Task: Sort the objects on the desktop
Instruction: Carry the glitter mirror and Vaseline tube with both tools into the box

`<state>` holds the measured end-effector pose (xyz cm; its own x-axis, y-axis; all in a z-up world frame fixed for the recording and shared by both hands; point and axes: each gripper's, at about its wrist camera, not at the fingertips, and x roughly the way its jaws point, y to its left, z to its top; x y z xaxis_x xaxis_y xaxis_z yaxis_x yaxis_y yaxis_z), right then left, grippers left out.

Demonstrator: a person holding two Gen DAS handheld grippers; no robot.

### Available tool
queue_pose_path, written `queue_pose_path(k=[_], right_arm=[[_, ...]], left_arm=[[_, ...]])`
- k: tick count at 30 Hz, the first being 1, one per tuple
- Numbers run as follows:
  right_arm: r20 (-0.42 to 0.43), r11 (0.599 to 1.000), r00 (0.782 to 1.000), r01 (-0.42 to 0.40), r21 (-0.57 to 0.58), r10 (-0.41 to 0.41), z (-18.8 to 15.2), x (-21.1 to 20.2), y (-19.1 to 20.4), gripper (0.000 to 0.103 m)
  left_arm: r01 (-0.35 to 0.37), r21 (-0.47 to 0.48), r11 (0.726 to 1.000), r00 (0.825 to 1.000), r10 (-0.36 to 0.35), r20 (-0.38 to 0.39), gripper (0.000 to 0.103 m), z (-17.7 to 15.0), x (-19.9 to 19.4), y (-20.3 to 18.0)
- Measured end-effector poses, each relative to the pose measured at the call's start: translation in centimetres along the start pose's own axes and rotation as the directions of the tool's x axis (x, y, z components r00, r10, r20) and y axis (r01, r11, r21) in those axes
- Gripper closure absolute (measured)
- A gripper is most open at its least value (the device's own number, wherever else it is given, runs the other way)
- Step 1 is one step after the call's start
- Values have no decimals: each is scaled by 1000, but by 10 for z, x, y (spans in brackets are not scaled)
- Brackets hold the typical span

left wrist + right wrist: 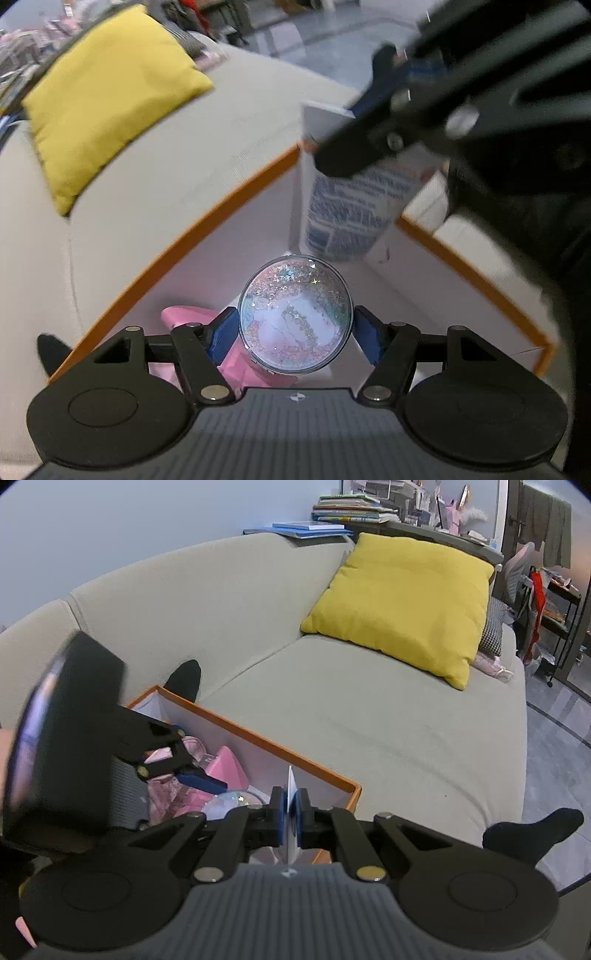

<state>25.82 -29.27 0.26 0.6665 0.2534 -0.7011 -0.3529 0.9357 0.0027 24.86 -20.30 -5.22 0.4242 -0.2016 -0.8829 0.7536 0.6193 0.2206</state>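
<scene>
The left gripper (295,330) pinches a round glitter-filled disc (294,314) by its rim, blue pads (223,334) pressing at 9 and 3 o'clock. Gripped across its width and face-up, the disc can be lowered flat and dropped by simply spreading the fingers. It hangs over the orange-edged box (207,218), so the sorting step looks close to its release. Below it, at 7 o'clock, a pink item (188,314) already lies inside the box.

The right gripper (291,819) is pressed nearly together on a thin white card (291,786), held edge-on and upright, probably so it can slide down along the box wall. In the left wrist view the card's printed face (351,206) stands at 1 o'clock from the disc, inside the box.

The box sits on a pale grey sofa (332,720). Farther off, at 1 o'clock in the right wrist view, a yellow cushion (402,605) leans on the backrest. Beyond it, at 12 o'clock, stacked books (351,511) rest on a ledge against a plain wall.
</scene>
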Motion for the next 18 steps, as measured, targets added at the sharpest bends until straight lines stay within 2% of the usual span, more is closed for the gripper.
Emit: queue_pose_path(k=[6, 11, 12, 14, 18], right_arm=[[-12, 1000, 1000, -17, 9, 17, 3, 18, -6, 97], [-23, 1000, 1000, -12, 20, 13, 4, 28, -7, 97], [-26, 1000, 1000, -14, 25, 15, 4, 29, -8, 97], [-30, 1000, 999, -12, 29, 13, 4, 32, -9, 97], [-40, 999, 999, -7, 41, 9, 5, 36, -10, 97]], left_arm=[[-13, 55, 998, 998, 16, -56, 25, 4, 33, 6], [-16, 92, 996, 997, 23, -74, 25, 4, 45, 5], [-26, 101, 994, 997, 34, -75, 27, 3, 47, 5], [-19, 121, 992, 997, 28, -67, 49, 3, 50, 4], [-12, 113, 994, 995, 22, -95, 48, 3, 58, 6]])
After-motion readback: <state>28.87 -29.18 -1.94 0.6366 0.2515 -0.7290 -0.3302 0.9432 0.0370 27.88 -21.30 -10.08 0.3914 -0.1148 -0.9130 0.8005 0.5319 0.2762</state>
